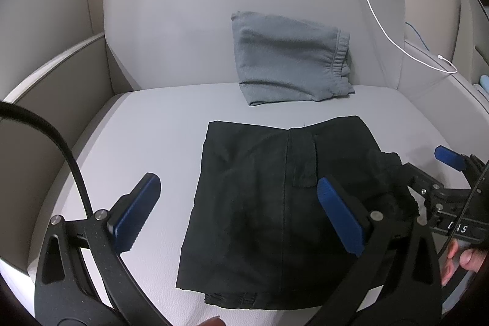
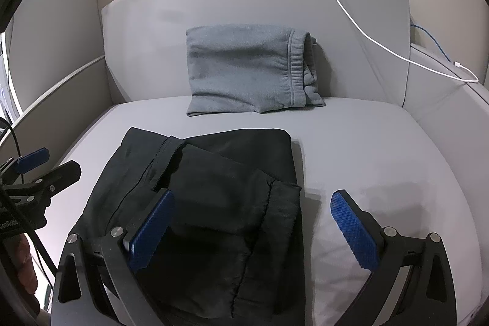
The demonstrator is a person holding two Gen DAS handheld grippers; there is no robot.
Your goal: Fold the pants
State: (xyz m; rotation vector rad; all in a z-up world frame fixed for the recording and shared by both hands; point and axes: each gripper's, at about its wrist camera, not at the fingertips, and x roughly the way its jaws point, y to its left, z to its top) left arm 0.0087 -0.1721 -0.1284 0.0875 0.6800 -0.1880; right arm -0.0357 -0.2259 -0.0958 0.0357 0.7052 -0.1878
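Black pants point(image 1: 259, 203) lie folded into a rough rectangle on the grey seat cushion point(image 1: 137, 130); they also show in the right wrist view point(image 2: 214, 203). My left gripper point(image 1: 235, 213) is open above the pants' left half, holding nothing. My right gripper point(image 2: 253, 228) is open above the pants' right edge, its left finger point(image 2: 152, 231) over the cloth and its right finger point(image 2: 354, 228) over the bare cushion point(image 2: 382, 148). The right gripper also shows at the right edge of the left wrist view point(image 1: 440, 173).
Folded grey sweatpants point(image 1: 290, 60) lean against the chair's backrest point(image 1: 183, 20), also in the right wrist view point(image 2: 247, 69). A white charging cable point(image 2: 366, 32) hangs over the backrest to the right armrest. Beige armrests point(image 1: 61, 81) bound the seat.
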